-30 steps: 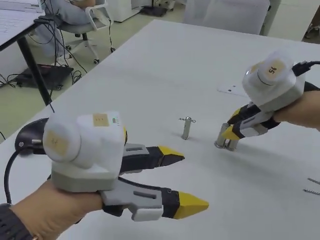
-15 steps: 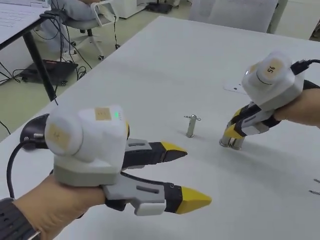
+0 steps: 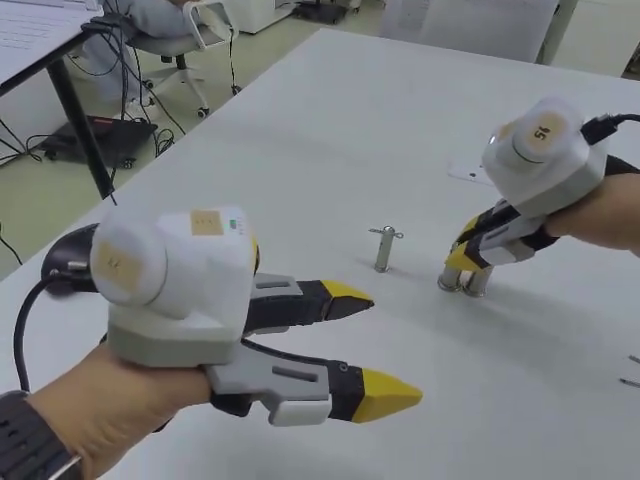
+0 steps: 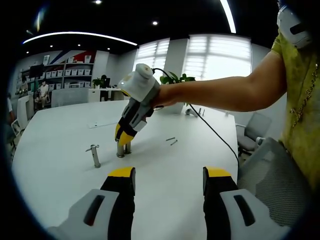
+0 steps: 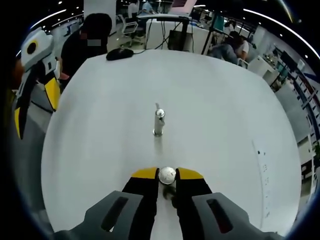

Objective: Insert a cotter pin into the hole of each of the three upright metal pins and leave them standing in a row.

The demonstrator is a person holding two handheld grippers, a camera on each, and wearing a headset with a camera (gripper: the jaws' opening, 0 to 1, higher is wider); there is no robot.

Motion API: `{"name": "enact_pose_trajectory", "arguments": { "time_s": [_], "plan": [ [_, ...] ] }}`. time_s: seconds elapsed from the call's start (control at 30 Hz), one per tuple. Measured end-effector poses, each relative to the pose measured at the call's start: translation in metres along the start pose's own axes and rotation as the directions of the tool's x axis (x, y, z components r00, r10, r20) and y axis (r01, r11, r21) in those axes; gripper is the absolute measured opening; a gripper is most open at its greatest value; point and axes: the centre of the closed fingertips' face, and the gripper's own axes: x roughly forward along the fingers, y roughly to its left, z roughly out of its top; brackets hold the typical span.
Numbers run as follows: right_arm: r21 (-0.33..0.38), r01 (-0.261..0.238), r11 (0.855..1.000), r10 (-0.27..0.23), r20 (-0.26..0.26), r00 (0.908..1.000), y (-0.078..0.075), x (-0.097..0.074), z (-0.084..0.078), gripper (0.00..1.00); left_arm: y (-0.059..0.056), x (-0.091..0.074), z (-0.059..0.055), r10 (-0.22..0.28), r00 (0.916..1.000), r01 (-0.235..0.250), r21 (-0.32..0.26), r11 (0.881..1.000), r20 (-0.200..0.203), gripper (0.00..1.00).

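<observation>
A metal pin with a cotter pin through its top (image 3: 383,248) (image 5: 158,121) (image 4: 95,156) stands upright mid-table. To its right, two plain metal pins (image 3: 450,281) (image 4: 120,149) stand close together. My right gripper (image 3: 460,260) (image 5: 167,181) comes down on that pair, its jaws shut on the head of one plain pin (image 5: 167,174). My left gripper (image 3: 372,345) (image 4: 169,176) hovers open and holds nothing, low over the near side of the table, pointing toward the pins.
Loose cotter pins (image 3: 627,370) (image 4: 171,140) lie at the table's right side. A white label (image 3: 465,175) lies flat behind the right gripper. The table's left edge (image 3: 150,185) drops to a floor with a desk and an office chair (image 3: 175,45).
The head view has shifted a little. The right gripper stays on the pair of plain pins, which now stand slightly more apart. The left gripper holds its place, open.
</observation>
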Motion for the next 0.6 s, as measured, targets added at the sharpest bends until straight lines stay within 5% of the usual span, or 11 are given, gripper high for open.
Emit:
{"name": "enact_pose_trajectory", "arguments": {
  "time_s": [0.33, 0.6],
  "plan": [
    [0.015, -0.007, 1.000, 0.008, -0.019, 0.9998, 0.007, -0.001, -0.001, 0.12, 0.000, 0.001, -0.001, 0.001, 1.0000, -0.001, 0.001, 1.000, -0.005, 0.53],
    [0.050, -0.034, 0.998, 0.035, -0.022, 0.9991, 0.036, -0.010, 0.001, 0.12, -0.001, 0.002, -0.002, -0.001, 1.0000, 0.001, 0.002, 1.000, -0.010, 0.53]
  ]
}}
